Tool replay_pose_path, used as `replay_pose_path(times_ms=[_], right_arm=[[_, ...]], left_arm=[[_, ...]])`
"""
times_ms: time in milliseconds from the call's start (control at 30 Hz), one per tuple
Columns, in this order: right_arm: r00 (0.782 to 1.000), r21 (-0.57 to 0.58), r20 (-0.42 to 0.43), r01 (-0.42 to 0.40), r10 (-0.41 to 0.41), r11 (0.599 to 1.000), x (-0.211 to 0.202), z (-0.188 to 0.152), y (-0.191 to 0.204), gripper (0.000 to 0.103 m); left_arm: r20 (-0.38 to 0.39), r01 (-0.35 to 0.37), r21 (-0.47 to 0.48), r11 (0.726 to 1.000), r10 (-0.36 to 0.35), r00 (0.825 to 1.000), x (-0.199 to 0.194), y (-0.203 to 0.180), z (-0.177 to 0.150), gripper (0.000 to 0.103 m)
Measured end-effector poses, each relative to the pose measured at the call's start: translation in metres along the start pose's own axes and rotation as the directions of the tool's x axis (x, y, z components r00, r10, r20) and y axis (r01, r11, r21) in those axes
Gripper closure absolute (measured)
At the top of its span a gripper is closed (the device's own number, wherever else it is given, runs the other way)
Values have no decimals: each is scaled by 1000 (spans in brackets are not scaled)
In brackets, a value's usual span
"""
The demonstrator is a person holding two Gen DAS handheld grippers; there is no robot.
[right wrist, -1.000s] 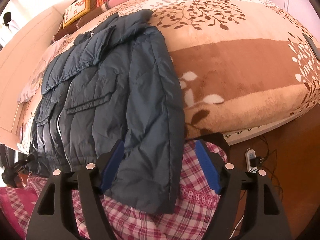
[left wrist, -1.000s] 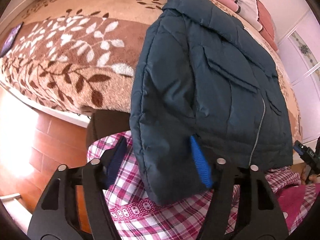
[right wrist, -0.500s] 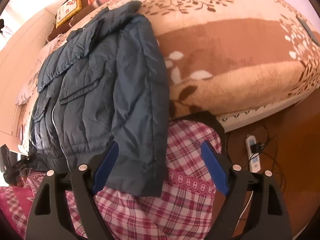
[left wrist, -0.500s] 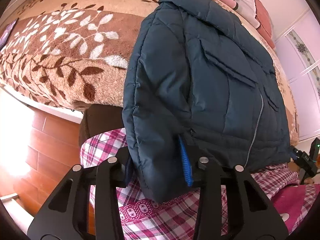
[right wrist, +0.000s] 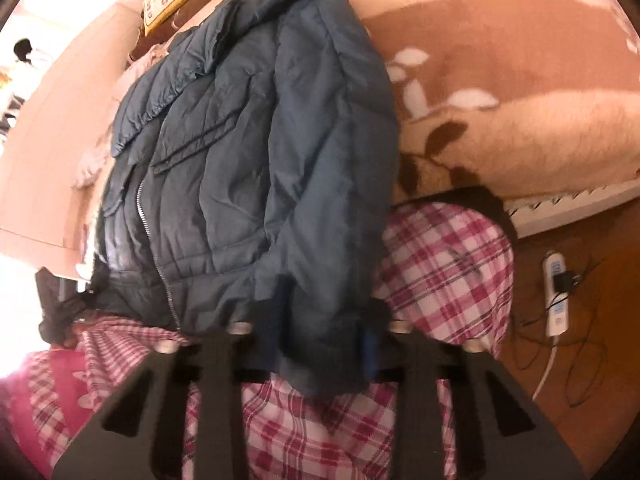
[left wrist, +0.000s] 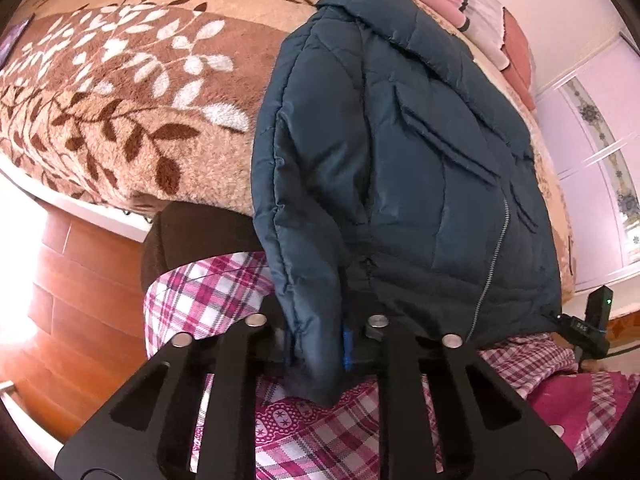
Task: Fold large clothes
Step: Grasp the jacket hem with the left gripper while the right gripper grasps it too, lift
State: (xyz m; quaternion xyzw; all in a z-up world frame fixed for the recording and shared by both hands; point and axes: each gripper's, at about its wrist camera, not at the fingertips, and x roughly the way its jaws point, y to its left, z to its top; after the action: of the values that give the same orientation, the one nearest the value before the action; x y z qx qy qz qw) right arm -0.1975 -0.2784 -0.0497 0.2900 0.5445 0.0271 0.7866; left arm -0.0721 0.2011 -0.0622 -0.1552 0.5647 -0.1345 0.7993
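Two grippers, one garment. Item: dark teal quilted jacket [left wrist: 400,152], zipped, lying front-up on the leaf-patterned bed blanket [left wrist: 120,92], collar toward the pillows, hem and both cuffs hanging over the bed edge onto a pink plaid cloth [left wrist: 208,292].

Left gripper [left wrist: 316,344]: jaws pressed together on the cuff of the sleeve [left wrist: 296,208] at the jacket's outer edge; blue pad just visible against the fabric.

Right gripper [right wrist: 320,344]: closed likewise on the opposite sleeve cuff [right wrist: 320,352]; the view is blurred, so the depth of bite cannot be told.

Step in hand, as judged: sleeve fold. Advice: lift both cuffs only enough to clear the padding, carry each sleeve inward across the chest, lay it flat along the zip [left wrist: 494,256]. Padded shell likely slippery and springy; pull evenly, or the body may slide off the edge.
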Motion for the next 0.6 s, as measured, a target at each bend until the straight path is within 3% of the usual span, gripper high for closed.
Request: replay_pose_path(times_ms=[67,233,333,600], right_arm=[[998,27,17,-54,54,998,-3,-1,-2,92],[981,46,82,-178,174,983,-27,9,5,94],[959,42,149,-249,241,967,-49,20,13,94],[891,-16,300,-353,341,935,-106,53,36,94]], left_arm=[[18,8,16,1000,-8,1000,-6,-4,0,93],[107,74,9,997,-75,991,-36,-11,14,94],[171,94,31,995,-98,980,-57,-21,26,94],[355,140,87,986,-162,921,-126,-47,62,94]])
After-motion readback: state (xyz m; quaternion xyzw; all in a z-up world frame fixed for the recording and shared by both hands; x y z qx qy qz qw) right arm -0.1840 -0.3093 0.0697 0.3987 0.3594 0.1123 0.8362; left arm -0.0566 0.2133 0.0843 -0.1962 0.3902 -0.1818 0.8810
